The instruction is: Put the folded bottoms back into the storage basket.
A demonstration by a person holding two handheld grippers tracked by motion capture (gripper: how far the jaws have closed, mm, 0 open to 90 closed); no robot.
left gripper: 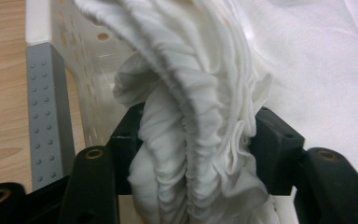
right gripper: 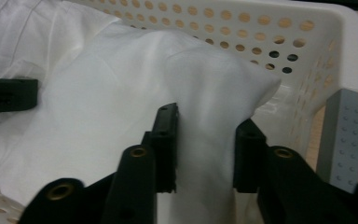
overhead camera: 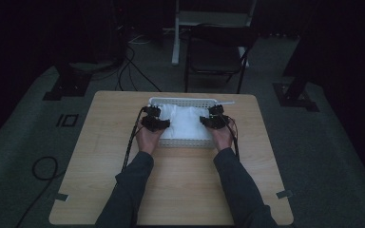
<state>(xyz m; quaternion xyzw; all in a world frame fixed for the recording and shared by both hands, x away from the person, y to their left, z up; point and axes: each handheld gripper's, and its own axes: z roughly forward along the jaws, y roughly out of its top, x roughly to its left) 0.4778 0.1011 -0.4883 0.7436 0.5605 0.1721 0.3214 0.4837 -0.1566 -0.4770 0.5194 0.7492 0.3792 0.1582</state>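
While both grippers pinch it, the soft white cloth (overhead camera: 185, 122) in the perforated white plastic basket (overhead camera: 183, 101) looks light and limp: left gripper (left gripper: 193, 140) clamps a bunched fold, right gripper (right gripper: 205, 144) a smooth edge.

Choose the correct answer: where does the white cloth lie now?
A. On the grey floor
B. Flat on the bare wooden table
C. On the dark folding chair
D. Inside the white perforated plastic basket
D: the white cloth fills the white perforated plastic basket, whose holed walls rise around the fabric in both gripper views.
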